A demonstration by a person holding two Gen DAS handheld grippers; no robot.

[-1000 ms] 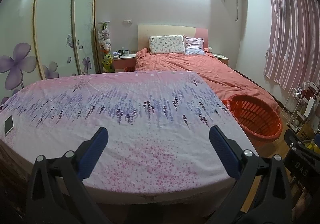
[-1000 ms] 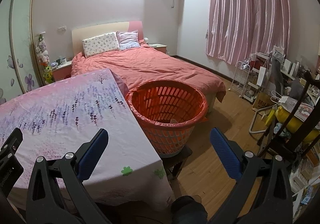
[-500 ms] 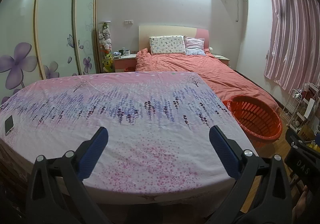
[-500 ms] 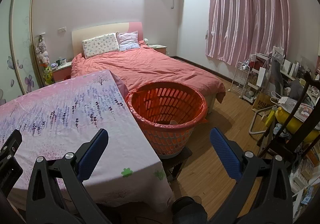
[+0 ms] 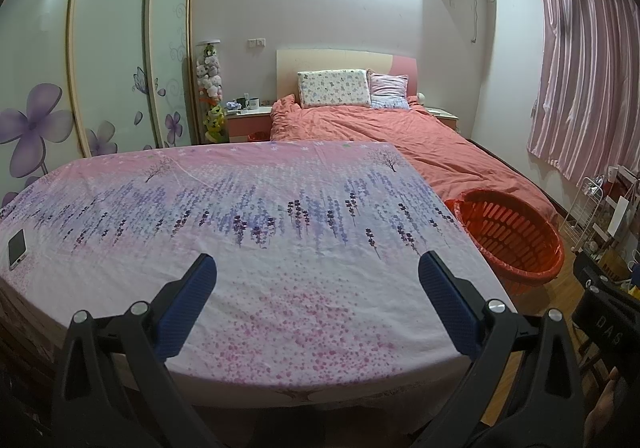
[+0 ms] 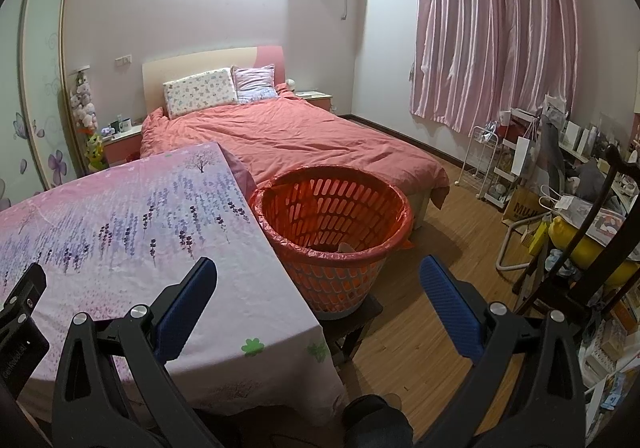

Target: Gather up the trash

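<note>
Both tools, left and right, stay wide and empty, lifted slightly since earlier above the table.

The left gripper has matte black, A-shaped plastic arms with triangular cut-outs and round silver screws at the joints. Each arm ends in a blue finger pad with a fine dotted texture. The right gripper is built the same: black frame, silver screws, textured blue fingers. In the left wrist view its black body bears pale letters, apparently "DAS", though blurred. At the right wrist view's left edge the other black mount carries small white print, too small to read.
</note>
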